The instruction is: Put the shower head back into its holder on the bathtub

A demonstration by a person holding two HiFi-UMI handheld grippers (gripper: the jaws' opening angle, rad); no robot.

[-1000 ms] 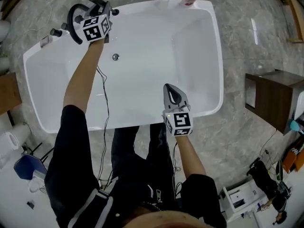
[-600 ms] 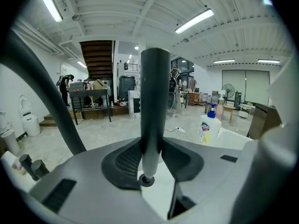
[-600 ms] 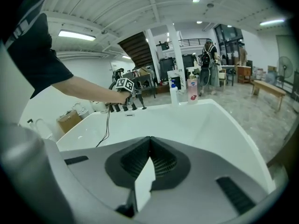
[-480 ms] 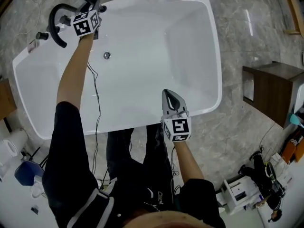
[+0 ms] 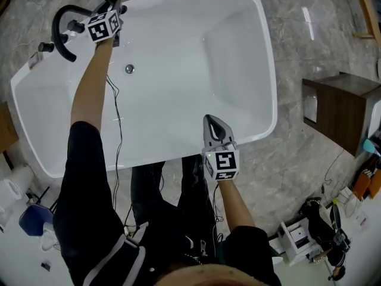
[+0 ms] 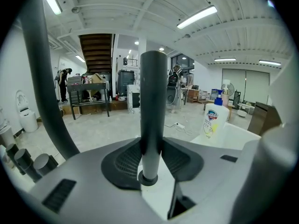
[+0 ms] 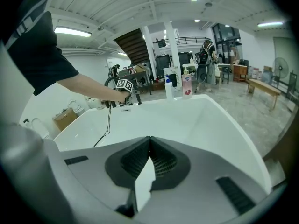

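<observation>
White bathtub (image 5: pixel 178 94) on marble floor (image 5: pixel 297 165): your left gripper (image 5: pixel 113 19) is clamped on the shower head (image 6: pixel 153 101) at the tub corner; your right gripper (image 5: pixel 215 127) is closed, empty.

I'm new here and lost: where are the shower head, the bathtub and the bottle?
shower head (image 6: pixel 153 106), left gripper view, on its dark handle.
bathtub (image 5: pixel 178 88), head view, on its bare floor.
bottle (image 6: pixel 214 121), left gripper view, on its white body.
</observation>
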